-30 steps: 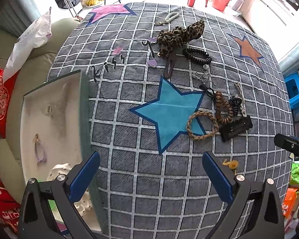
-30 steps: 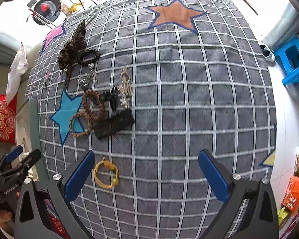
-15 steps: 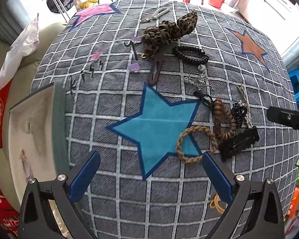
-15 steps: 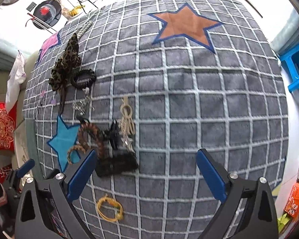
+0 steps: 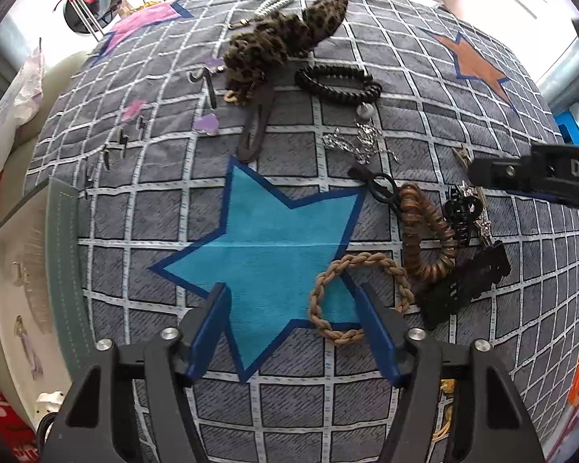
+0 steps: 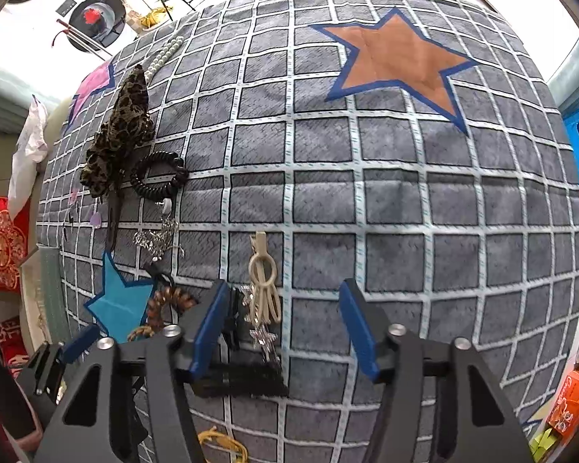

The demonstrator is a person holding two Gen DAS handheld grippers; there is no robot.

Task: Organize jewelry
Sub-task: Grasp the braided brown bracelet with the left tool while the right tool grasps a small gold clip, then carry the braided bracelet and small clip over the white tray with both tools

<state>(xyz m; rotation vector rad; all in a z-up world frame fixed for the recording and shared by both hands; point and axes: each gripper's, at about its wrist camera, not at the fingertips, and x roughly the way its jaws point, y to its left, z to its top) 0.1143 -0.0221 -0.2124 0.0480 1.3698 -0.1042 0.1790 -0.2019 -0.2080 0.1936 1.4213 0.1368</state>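
the left gripper (image 5: 295, 324) jaws, just narrowed, stand released over the blue star (image 5: 266, 254), the braided tan ring (image 5: 357, 297) touching the right jaw. the right gripper (image 6: 283, 324) jaws, likewise just narrowed, grasp nothing; the cream hair clip (image 6: 264, 285) lies between them on the checked cloth (image 6: 405, 200).

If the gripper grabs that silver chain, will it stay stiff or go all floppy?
Probably floppy: the silver chain lies in a loose, crumpled tangle on the checked cloth. Its thin links look light, and loose ends might snag the black coil tie right beside it.
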